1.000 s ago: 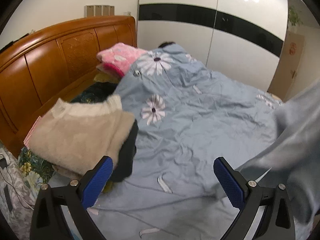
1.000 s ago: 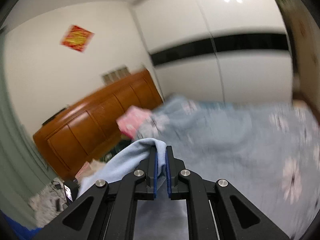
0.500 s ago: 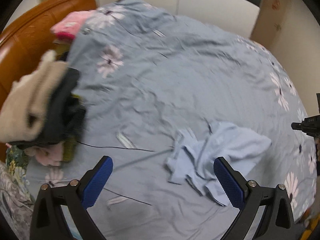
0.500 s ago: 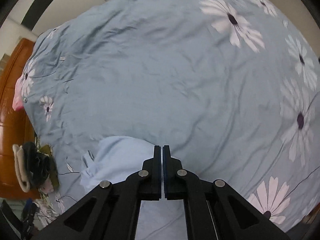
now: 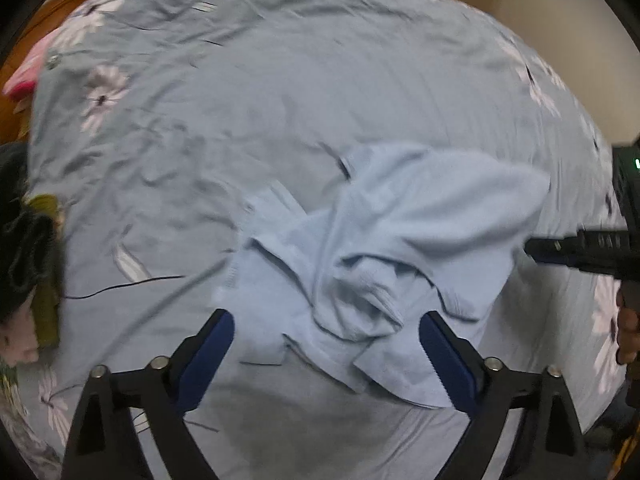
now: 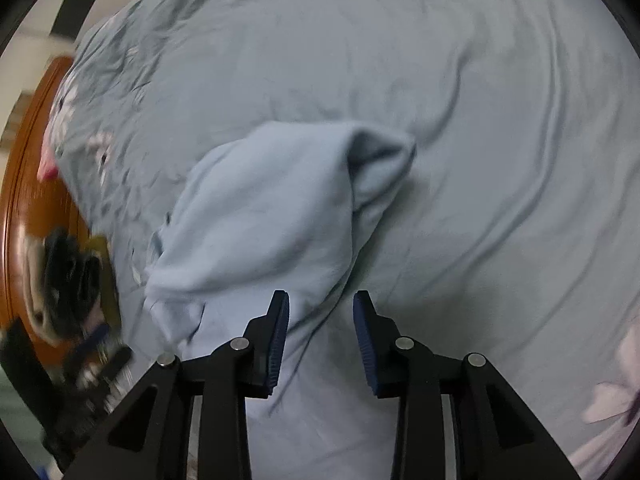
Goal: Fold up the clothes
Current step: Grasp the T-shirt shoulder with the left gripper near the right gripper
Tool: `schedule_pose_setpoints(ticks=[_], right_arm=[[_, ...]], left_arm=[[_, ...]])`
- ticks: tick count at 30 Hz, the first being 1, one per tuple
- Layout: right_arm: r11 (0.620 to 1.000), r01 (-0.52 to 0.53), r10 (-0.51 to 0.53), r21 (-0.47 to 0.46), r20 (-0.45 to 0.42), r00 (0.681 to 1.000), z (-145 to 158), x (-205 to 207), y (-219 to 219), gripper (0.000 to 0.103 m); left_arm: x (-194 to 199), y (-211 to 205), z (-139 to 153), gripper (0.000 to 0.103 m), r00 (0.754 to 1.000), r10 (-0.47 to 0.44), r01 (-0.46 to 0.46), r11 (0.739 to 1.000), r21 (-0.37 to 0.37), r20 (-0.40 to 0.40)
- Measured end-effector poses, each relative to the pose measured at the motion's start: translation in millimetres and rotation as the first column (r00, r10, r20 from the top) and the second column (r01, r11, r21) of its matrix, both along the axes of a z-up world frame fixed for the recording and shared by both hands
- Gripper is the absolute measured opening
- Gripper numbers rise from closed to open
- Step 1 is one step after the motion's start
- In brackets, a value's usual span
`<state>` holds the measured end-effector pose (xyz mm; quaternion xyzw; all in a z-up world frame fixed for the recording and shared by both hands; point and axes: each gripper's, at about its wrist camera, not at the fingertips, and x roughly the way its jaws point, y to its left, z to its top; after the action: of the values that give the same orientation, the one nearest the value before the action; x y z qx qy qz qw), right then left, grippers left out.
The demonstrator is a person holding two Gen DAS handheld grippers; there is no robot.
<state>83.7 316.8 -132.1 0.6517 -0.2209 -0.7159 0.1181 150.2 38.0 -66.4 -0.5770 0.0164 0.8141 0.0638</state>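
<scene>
Garment: a light blue shirt [image 5: 384, 248] lies crumpled on the bed, between the 2 grippers; soft knit, ribbed hems, folds bunched at its middle.
Garment from the right: the same shirt [image 6: 272, 216] rises in a rounded hump, 1 open cuff or hem gaping at its far end.
Left gripper [image 5: 326, 356]: low over the shirt's near edge, pointing forward and down; its 2 black arms stand spread wide, the blue ridged pads [image 5: 440, 356] apart with cloth seen between them, gripping nothing.
Right gripper [image 6: 320, 336]: just above the shirt's near fold; its pads are parted by a moderate gap, with nothing pinched. In the left view it [image 5: 532, 248] comes in from the right side, tip at the shirt's edge.
Hand: the right hand [image 5: 628, 332] shows dimly at the frame's right edge, behind that gripper.
Bed cover: a grey-blue duvet [image 5: 320, 80], smooth and wrinkled, printed with white daisies.
Pile: dark, olive and pale clothes [image 5: 28, 264] heaped at the duvet's left edge; blurred.
Pink item: a pink fabric piece [image 5: 24, 76] farther off, beside the headboard.
Headboard: orange-brown wood [image 6: 24, 200], curved, at the far left.
</scene>
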Motion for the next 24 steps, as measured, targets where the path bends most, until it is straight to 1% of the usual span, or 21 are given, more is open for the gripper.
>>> schedule_pose_setpoints(ticks=[2, 5, 7, 8, 10, 11, 12, 13, 14, 15, 17, 19, 21, 23, 24], right_arm=[[0.999, 0.039, -0.039, -0.011, -0.007, 0.999, -7.7, -1.8, 1.7, 0.034], [0.994, 0.094, -0.094, -0.049, -0.009, 0.996, -14.5, -6.6, 7.0, 0.034], [0.988, 0.128, -0.128, -0.092, 0.002, 0.992, -16.2, -9.2, 10.5, 0.034], [0.985, 0.132, -0.133, -0.113, 0.002, 0.991, -14.3, -9.9, 11.1, 0.034], [0.979, 0.130, -0.133, -0.155, -0.003, 0.991, -7.7, -10.3, 11.5, 0.028], [0.976, 0.128, -0.131, -0.175, -0.005, 0.991, -3.7, -10.5, 11.3, 0.026], [0.975, 0.121, -0.125, -0.188, -0.009, 0.992, 1.2, -11.0, 11.2, 0.016], [0.974, 0.106, -0.112, -0.198, -0.017, 0.994, 6.9, -12.2, 11.3, 0.010], [0.974, 0.088, -0.096, -0.210, -0.027, 0.995, 12.1, -13.9, 10.6, 0.009], [0.973, 0.070, -0.080, -0.219, -0.036, 0.996, 17.1, -15.4, 8.8, 0.008], [0.969, 0.043, -0.057, -0.244, -0.053, 0.997, 27.4, -20.4, 9.3, 0.008], [0.965, 0.036, -0.055, -0.259, -0.066, 0.996, 42.0, -25.0, 16.3, 0.007], [0.974, 0.010, -0.024, -0.227, -0.059, 0.998, 50.8, -30.0, 18.5, 0.007], [0.985, -0.029, 0.021, -0.173, -0.049, 0.999, 51.0, -34.3, 16.7, 0.008], [0.989, -0.029, 0.023, -0.147, -0.044, 0.999, 48.8, -35.0, 16.7, 0.010]], left_arm=[[-1.2, 6.2, -11.7, 0.091, 1.000, -0.020, 0.020, 1.000, 0.004, 0.011], [-6.9, 12.0, -25.6, 0.082, 0.999, -0.026, 0.025, 0.999, 0.035, 0.033], [-10.8, 16.0, -31.3, 0.070, 0.999, -0.020, 0.017, 0.998, 0.054, 0.041], [-12.2, 17.6, -33.5, 0.066, 0.999, -0.016, 0.014, 0.998, 0.057, 0.046], [-14.3, 20.5, -37.2, 0.046, 0.998, -0.010, 0.007, 0.998, 0.062, 0.055], [-14.3, 22.5, -37.1, 0.040, 0.998, -0.011, 0.007, 0.998, 0.066, 0.057], [-14.3, 24.5, -37.0, 0.030, 0.998, -0.013, 0.009, 0.998, 0.069, 0.058], [-14.6, 26.2, -36.4, 0.016, 0.998, -0.019, 0.015, 0.998, 0.064, 0.055], [-14.8, 28.0, -35.7, 0.008, 0.998, -0.025, 0.022, 0.998, 0.059, 0.053], [-15.0, 29.5, -34.8, 0.006, 0.998, -0.030, 0.027, 0.998, 0.055, 0.050], [-16.5, 27.5, -28.0, 0.005, 0.999, -0.013, 0.011, 0.998, 0.056, 0.032], [-19.1, 23.8, -15.4, 0.004, 1.000, 0.006, -0.006, 0.999, 0.035, -0.001], [-22.6, 18.5, 1.6, 0.004, 0.999, 0.026, -0.026, 0.999, 0.019, -0.044], [-29.7, 14.5, 21.2, 0.004, 0.995, 0.039, -0.039, 0.999, 0.004, -0.087], [-32.7, 12.5, 29.4, 0.004, 0.994, 0.035, -0.035, 0.999, 0.002, -0.105]])
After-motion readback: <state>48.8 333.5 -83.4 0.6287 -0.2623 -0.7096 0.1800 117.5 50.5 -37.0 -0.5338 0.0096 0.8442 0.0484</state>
